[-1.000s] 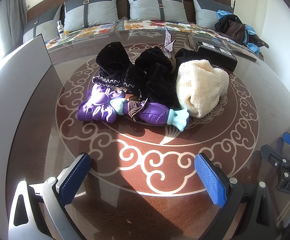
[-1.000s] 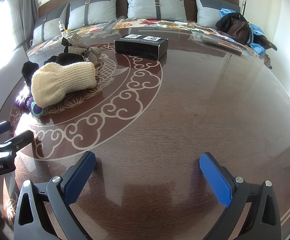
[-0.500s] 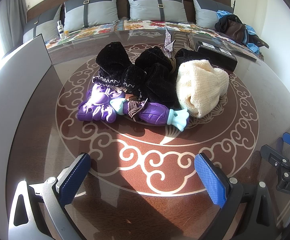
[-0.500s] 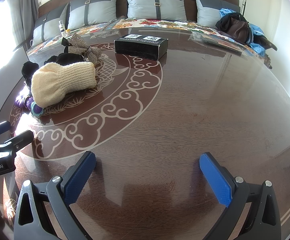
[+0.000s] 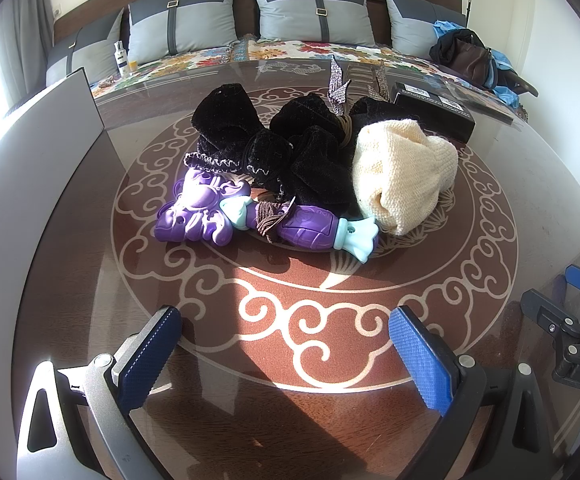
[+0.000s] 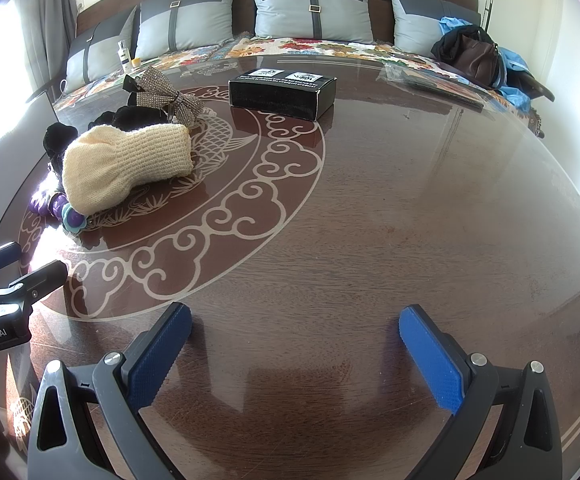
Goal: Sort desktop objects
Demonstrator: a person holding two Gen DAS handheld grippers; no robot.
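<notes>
Behind everything runs a long bench with grey cushions (image 5: 314, 12) and a floral cover, and in front of it spreads the dark glass-topped table (image 6: 410, 220) with its pale cloud scrollwork. On the far side of the table, right of the heap, sits a black box (image 6: 281, 94), apart from the clutter. All the loose things lie heaped at the middle of the pattern: a cream knitted hat (image 5: 404, 170) on the right of the heap, touching a mound of black velvet pieces (image 5: 273, 146), with a sparkly silver bow (image 6: 169, 96) at the far edge. Nearest the camera lie two purple plastic toys (image 5: 261, 222), touching each other, a brown tassel draped over one. The left gripper (image 5: 285, 354) hangs over bare table on the near side of the heap, jaws wide and empty. The right gripper (image 6: 296, 354) sits well to the right over empty wood, also spread wide with nothing between the pads. Sorting looks not yet begun; nothing is separated out. A sensible next move would be for the left gripper to go forward to a purple toy, the closest and least tangled item, closing across its narrow body without snagging the tassel.
</notes>
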